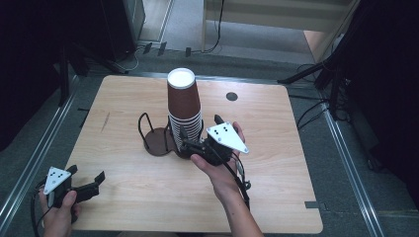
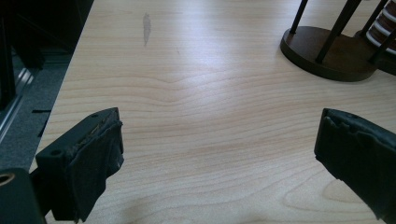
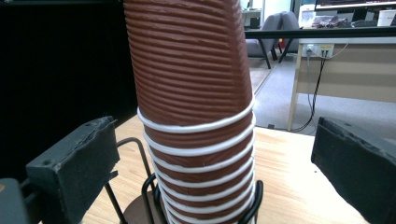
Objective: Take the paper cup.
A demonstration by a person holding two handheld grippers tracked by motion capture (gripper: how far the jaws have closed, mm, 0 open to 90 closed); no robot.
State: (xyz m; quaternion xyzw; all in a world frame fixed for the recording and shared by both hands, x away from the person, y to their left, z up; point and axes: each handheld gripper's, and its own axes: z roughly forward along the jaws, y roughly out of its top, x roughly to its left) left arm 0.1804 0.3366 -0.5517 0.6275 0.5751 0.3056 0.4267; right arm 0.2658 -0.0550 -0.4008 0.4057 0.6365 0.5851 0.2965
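right gripper has its fingers spread wide either side of the stack of brown paper cups, not touching it. the stack sits upside down in a black wire holder. left gripper is spread too, over bare table.

An office-like lab space is suggested. A light wooden table is set on grey carpet between black stands, with cables run across the floor. Beyond it, a desk, office chairs and monitors are seen.
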